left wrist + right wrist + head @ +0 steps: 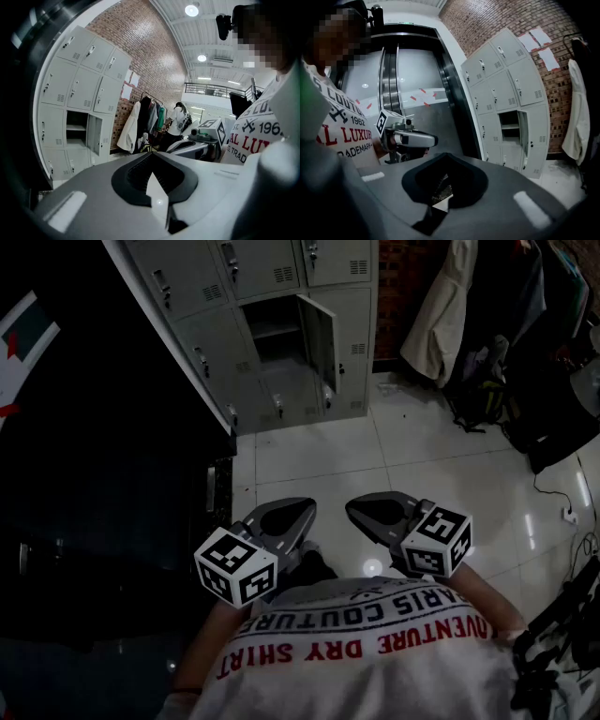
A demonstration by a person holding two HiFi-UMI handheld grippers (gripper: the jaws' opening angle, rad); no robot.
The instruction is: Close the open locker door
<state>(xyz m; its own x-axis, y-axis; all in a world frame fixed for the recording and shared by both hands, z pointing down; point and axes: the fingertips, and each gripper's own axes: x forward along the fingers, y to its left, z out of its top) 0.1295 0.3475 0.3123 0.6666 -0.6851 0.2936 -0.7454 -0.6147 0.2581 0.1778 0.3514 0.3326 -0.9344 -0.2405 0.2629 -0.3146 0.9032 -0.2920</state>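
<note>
Left gripper (pixel 298 510) and right gripper (pixel 358 510), jaws together and empty, side by side above the floor (pixel 319 451), well apart from the open locker door (pixel 322 343).

The person held both grippers low before the torso, side by side and slightly apart, pointing forward. The left gripper (pixel 298 512) had its jaws closed together, nothing between them. The right gripper (pixel 361 510) was likewise closed and empty, its tip angled slightly inward toward the left one.
</note>
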